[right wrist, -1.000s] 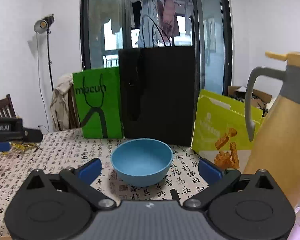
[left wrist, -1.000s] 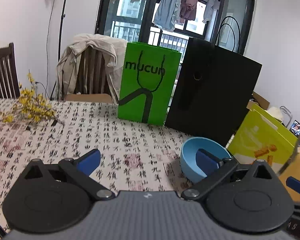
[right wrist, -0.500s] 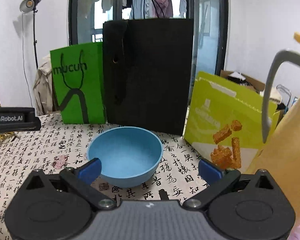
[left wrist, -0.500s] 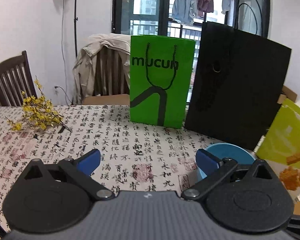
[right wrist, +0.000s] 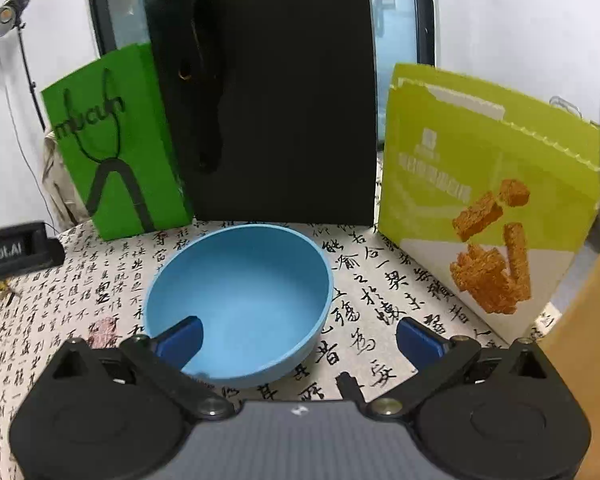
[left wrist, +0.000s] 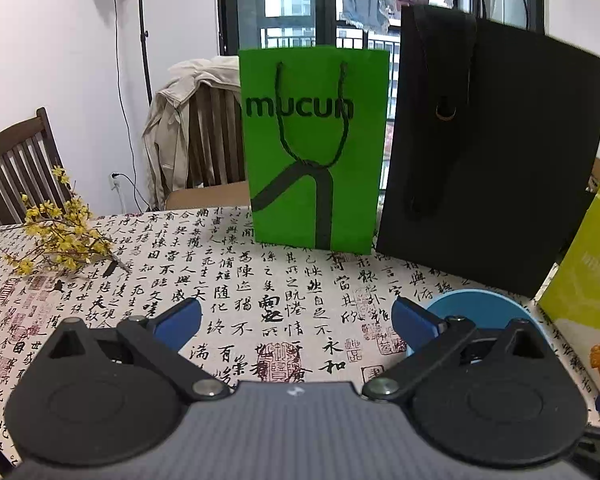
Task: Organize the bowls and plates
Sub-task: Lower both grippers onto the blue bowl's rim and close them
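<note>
Left wrist: our left gripper (left wrist: 296,318) has swung left; fingers wide apart, empty. Bowl (left wrist: 480,306) now sits lower right of frame, half hidden behind the right finger (left wrist: 414,318).

Right wrist: our right gripper (right wrist: 298,338) has closed in on the bowl (right wrist: 240,300). Fingers apart, left one inside the rim at lower left of frame, right one outside. Rim grasp looks next.

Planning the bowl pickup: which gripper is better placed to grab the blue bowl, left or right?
Right. The right gripper is open with the blue bowl just ahead, one finger over its rim. The left gripper faces bare tablecloth; the bowl sits off to its right.
</note>
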The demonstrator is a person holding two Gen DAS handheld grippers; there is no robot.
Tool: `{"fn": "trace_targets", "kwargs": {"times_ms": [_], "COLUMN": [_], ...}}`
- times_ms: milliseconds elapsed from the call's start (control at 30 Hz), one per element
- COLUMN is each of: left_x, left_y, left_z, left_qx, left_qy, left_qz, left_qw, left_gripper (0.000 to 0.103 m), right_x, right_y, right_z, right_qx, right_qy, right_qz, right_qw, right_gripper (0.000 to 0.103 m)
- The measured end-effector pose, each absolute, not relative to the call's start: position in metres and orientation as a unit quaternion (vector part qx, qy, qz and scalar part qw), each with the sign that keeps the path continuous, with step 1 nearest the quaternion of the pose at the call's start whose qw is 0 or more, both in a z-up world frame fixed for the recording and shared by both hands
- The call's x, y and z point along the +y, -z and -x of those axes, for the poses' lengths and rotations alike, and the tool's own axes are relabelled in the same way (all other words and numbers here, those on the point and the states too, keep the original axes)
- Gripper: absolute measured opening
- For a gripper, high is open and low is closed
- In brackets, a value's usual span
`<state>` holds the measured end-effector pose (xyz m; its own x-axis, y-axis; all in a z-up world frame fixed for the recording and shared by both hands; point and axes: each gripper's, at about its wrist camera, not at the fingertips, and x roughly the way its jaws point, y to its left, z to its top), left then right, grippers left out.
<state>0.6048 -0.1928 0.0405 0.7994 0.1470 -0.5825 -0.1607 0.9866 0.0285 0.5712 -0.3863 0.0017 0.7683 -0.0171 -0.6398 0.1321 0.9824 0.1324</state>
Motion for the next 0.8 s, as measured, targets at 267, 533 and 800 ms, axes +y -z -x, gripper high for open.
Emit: {"fn": "trace_targets", "kwargs": {"times_ms": [267,533,800], "left_x": [-0.202,-0.209,-0.226], "left_y": [-0.031,-0.015,-0.001], "left_z": [-0.633,-0.658,-0.672], "left_qx": [0.321,0.347,0.353], "left_qy": [-0.087,-0.07,-0.049], "left_qz": [0.014,0.019,0.003], "left_qw": [0.943,0.935,0.934], "left_gripper": [0.103,0.103,0.103], "right_x": [-0.395,-0.393,-0.409], "right_y": [0.004,0.019,0.03], "right_z": [-0.596,-0.607,-0.62], "right_qx": [0.337,0.334,0.342], "right_qy": [0.06,0.068,0.059], "right_qz": [-0.099,-0.093,-0.11], "right_qw": [0.934,0.935,0.931], "right_gripper": [0.103,0.103,0.1]}}
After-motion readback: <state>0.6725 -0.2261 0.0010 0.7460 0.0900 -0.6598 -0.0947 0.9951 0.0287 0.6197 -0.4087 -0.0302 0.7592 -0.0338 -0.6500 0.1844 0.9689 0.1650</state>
